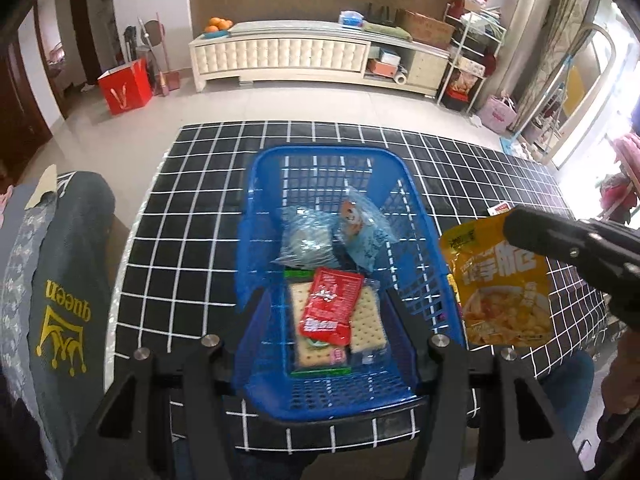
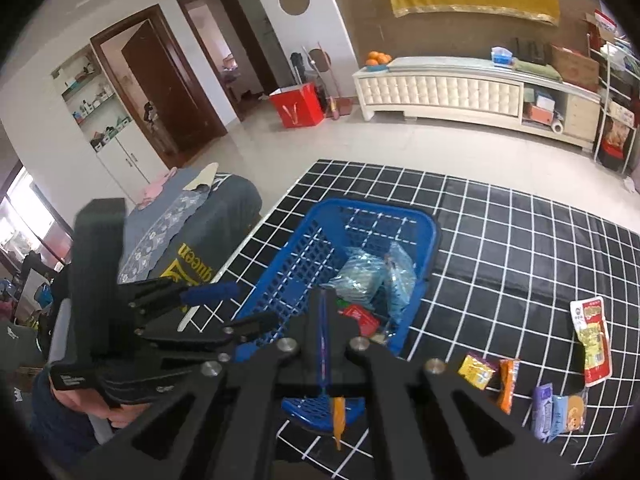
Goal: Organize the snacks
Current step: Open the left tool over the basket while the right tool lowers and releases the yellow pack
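A blue plastic basket (image 1: 256, 184) (image 2: 428, 232) stands on the black grid tablecloth (image 1: 184, 216). It holds a red packet (image 1: 328, 304) lying on a cracker pack (image 1: 366, 320), and two clear bluish packets (image 1: 308, 236) farther back. My left gripper (image 1: 326, 300) (image 2: 236, 308) is open, its fingers spread over the basket's near end. My right gripper (image 1: 516, 228) (image 2: 322, 300) is shut on the top edge of a yellow snack pouch (image 1: 500, 284). The pouch hangs just right of the basket's rim. In the right wrist view it shows edge-on (image 2: 338, 420) between the fingers.
Loose snacks lie on the table right of the basket: a small yellow packet (image 2: 478, 370), an orange one (image 2: 507, 384), a purple and a blue one (image 2: 560, 412), and a red-yellow packet (image 2: 594, 340). A seat draped in grey cloth (image 1: 72, 280) stands at the left table edge.
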`<state>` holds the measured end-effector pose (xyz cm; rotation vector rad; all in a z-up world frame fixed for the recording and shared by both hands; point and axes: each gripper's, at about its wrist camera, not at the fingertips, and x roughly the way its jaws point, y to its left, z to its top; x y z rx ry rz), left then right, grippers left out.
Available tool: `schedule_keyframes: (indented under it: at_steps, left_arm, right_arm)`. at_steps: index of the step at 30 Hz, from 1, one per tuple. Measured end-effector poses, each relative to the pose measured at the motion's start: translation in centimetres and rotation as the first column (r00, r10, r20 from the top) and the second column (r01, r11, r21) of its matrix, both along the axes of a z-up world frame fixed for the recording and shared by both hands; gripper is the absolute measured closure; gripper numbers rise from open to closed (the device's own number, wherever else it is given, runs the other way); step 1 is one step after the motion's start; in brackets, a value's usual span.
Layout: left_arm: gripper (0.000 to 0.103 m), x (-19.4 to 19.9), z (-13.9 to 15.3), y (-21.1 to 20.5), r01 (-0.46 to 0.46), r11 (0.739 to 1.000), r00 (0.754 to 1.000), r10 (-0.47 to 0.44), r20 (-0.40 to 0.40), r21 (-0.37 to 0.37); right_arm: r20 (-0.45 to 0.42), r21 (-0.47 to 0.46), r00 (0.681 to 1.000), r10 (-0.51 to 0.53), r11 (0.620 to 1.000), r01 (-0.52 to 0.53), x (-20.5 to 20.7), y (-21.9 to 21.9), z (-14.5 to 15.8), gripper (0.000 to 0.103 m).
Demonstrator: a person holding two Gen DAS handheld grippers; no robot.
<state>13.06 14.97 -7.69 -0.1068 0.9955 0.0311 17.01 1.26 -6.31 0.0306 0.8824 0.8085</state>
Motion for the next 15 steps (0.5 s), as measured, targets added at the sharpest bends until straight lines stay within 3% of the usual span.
schedule_keyframes:
  at_steps: [15]
  left_arm:
    - [0.048,-0.9,-2.2,3.6,-0.044,0.999,0.998,0.045,-0.032,0.020]
  right_arm:
    - [-0.071,-0.033,0.997,0.041,0.998,-0.044,0.8,5.0,-3.5,0.101]
